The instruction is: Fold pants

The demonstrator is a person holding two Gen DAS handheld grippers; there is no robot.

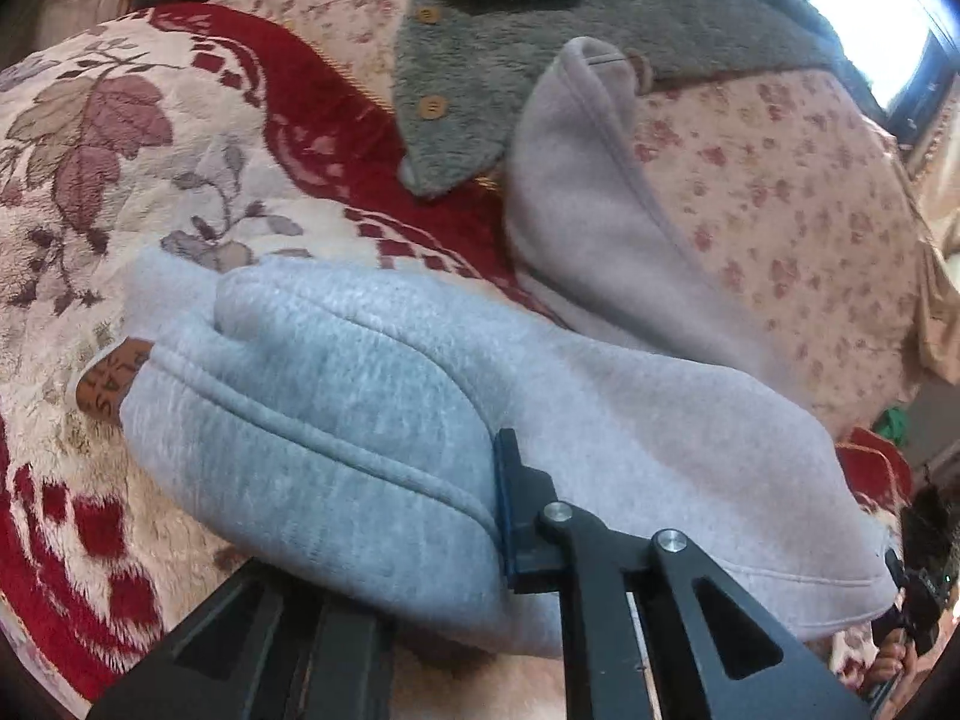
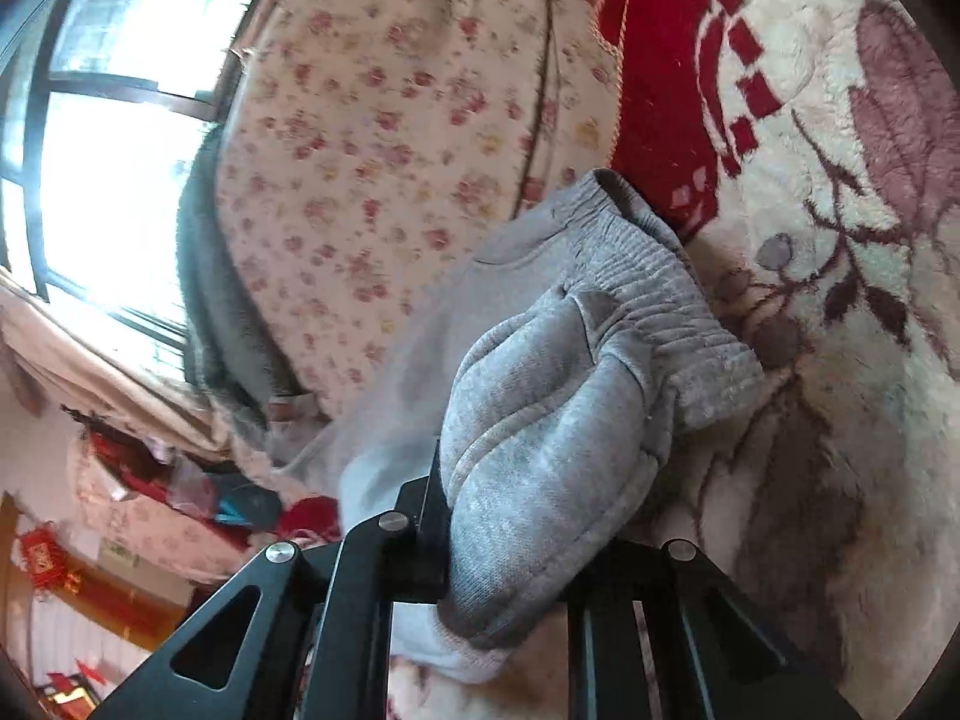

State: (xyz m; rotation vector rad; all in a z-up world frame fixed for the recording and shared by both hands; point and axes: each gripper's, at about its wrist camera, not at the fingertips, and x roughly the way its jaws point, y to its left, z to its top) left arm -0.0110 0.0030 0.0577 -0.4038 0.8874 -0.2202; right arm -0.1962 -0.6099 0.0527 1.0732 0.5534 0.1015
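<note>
While the pants (image 1: 336, 408) lie bunched on the blanket (image 1: 120, 180), your left gripper (image 1: 420, 540) is clamped on a thick fold of them, the cloth bulging forward past its fingers. Your right gripper (image 2: 510, 540) likewise pinches a gathered fold near the waistband (image 2: 654, 276). Beyond the pants lie a pink fleece (image 1: 600, 210) and a grey coat (image 1: 510, 60), touching each other.

Gray fuzzy coat (image 1: 510, 30) lies on floral quilt (image 1: 780, 210) beside red-patterned blanket (image 1: 120, 150).
</note>
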